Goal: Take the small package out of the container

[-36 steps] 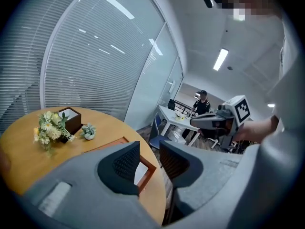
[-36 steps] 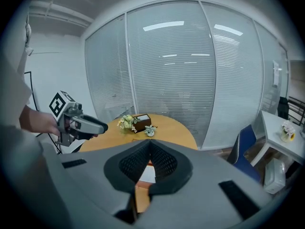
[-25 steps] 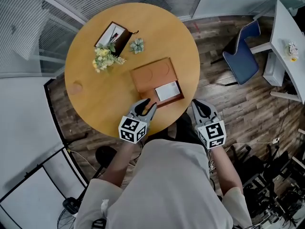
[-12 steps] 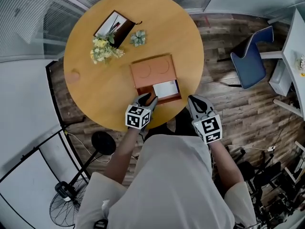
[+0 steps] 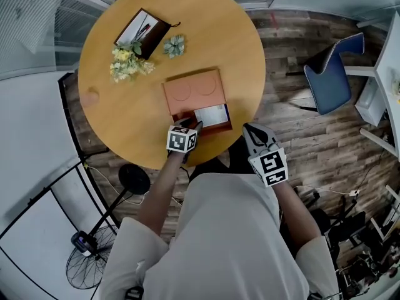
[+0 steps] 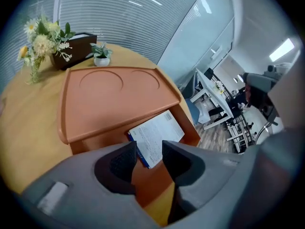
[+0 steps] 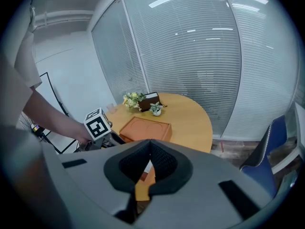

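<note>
Advanced to the container [image 6: 114, 104], my left gripper [image 6: 148, 150] had its jaws opening astride the small package [image 6: 156, 135], not gripping; extraction remained.

A round wooden desk [image 5: 125, 111] stands on a dark plank floor [image 5: 300, 136], with a blue chair [image 5: 330, 74] near it. Slatted blinds [image 7: 205, 56] cover the glass walls.

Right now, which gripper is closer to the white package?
Left. The left gripper sits at the package's near corner, jaws opening, not gripping it. The right gripper, shut, hangs off the table's edge, farther to the package's right.
</note>
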The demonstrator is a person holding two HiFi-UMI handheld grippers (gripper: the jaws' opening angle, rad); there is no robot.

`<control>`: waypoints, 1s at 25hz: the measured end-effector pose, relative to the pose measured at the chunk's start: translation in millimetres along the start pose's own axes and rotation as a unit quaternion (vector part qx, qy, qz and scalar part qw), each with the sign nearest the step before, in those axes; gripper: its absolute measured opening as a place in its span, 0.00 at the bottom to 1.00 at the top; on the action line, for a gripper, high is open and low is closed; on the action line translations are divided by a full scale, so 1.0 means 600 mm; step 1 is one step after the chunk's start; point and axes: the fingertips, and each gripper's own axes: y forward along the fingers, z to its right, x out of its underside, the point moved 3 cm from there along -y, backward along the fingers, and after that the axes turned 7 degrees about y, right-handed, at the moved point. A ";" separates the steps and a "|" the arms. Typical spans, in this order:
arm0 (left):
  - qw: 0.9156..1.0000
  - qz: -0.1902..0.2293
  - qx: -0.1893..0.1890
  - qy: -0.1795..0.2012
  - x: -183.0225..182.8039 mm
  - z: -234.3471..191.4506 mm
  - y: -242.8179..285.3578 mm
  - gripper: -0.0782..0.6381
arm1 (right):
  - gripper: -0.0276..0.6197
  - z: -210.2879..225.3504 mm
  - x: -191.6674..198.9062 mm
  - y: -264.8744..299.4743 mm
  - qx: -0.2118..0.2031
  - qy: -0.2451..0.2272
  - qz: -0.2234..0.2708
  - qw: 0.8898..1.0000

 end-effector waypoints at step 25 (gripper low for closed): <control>0.999 -0.043 0.003 -0.027 0.012 0.017 0.057 0.39 | 0.05 0.045 0.033 0.009 -0.030 -0.021 -0.031 0.999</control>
